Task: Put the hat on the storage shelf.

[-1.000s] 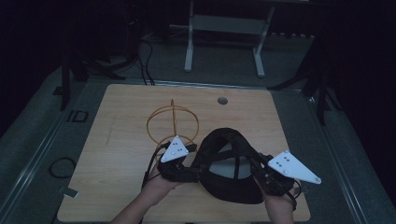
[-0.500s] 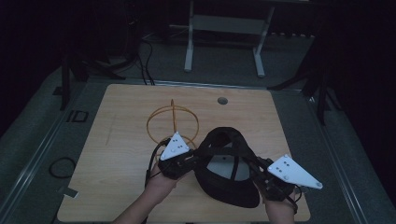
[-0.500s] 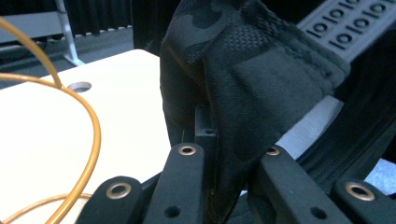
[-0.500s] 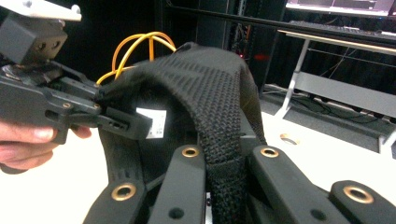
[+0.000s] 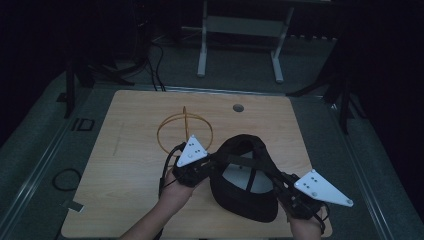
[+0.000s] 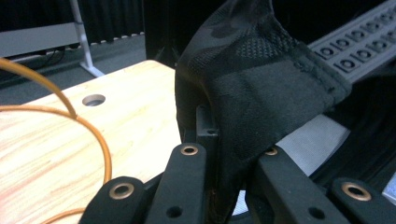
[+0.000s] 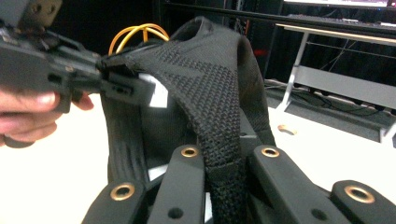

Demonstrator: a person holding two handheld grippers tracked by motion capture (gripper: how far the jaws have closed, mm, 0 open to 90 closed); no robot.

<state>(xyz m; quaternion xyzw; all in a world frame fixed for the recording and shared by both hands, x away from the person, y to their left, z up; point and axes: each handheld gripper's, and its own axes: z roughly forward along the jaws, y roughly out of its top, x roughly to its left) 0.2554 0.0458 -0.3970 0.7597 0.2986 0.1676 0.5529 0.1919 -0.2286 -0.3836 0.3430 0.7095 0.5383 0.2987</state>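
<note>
Black cap [image 5: 243, 185] sits lower centre of the high view, over the wooden table [image 5: 130, 150] — gripped at both sides. Left gripper [image 5: 200, 167]: jaws have just closed, now clamped on the cap's fabric edge. Right gripper [image 5: 295, 197], lower right — jaws clenched on the cap's strap. Orange wire stand [image 5: 184, 131] just behind.

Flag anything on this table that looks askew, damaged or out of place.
Nothing looks damaged or spilled. The black fabric cap hangs upside down, stretched between the left gripper and right gripper, both shut on its rim. The orange wire stand sits upright on the wooden table.
</note>
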